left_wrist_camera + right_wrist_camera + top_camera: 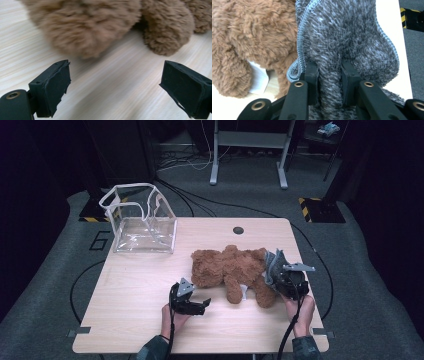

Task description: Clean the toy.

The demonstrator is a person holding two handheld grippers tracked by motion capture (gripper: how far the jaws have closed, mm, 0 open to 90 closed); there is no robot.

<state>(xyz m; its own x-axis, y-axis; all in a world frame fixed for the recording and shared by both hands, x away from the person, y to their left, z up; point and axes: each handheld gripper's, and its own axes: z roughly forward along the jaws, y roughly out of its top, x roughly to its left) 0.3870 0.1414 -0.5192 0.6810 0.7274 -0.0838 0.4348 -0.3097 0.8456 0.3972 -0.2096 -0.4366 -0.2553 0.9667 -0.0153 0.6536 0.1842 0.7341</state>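
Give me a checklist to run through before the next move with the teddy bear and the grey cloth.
1. Right claw clamped on the grey fleecy cloth: ok, a fold sits pinched between its jaws.
2. Left claw free: ok, jaws wide apart with bare tabletop between them.
3. Left claw lined up with the teddy bear: ok, the bear lies just ahead of it, untouched.
4. Teddy bear resting fully on the wooden table: ok, it lies near the middle-right.
5. Clear plastic bag open at the top: ok, it stands at the far left corner.
6. Cloth free of the bear: cannot tell, the two press together.
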